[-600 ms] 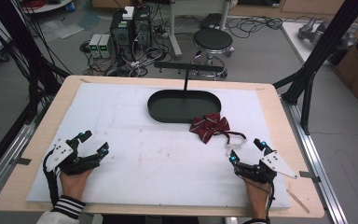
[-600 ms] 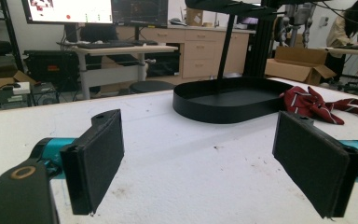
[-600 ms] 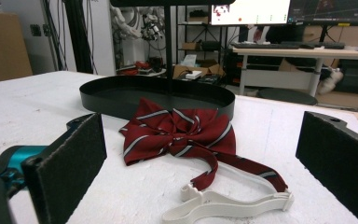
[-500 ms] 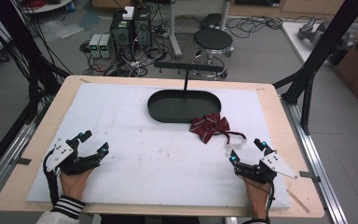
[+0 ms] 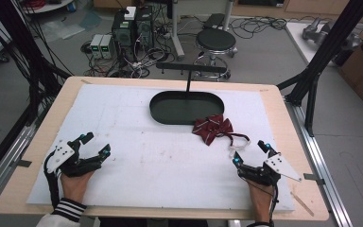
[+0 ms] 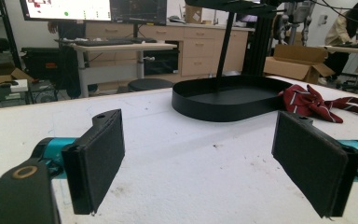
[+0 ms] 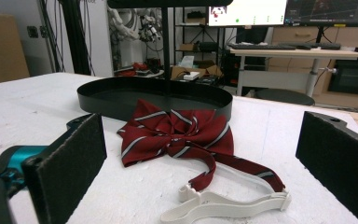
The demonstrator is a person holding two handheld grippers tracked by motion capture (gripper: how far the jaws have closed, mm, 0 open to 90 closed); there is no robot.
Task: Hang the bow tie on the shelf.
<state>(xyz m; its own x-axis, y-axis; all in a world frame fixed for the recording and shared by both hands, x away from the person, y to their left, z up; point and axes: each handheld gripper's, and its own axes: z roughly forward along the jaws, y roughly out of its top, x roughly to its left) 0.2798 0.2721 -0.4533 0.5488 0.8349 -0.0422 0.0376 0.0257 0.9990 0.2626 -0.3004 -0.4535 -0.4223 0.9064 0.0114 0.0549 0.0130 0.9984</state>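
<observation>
My left gripper [image 5: 94, 145] is black with teal tips and a grey plate on top, and my striped cuff [image 5: 70, 208] below it shows black and white bands. My right gripper [image 5: 250, 152] matches: black body, teal tips, grey plate. Its pads [image 7: 70, 165] are dark charcoal foam. Ahead lies the bow tie [image 7: 179, 130], deep red with thin white-and-dark diagonal stripes, trailing a white strap [image 7: 223, 203]. Behind it the oval tray [image 5: 186, 108] is matte black with a black post. The table cover [image 5: 160, 161] is white, speckled with small brown marks, bordered by pale wood [image 5: 283, 123].

Matt black tray [image 5: 170, 115], cloth bow tie [image 7: 177, 131]
</observation>
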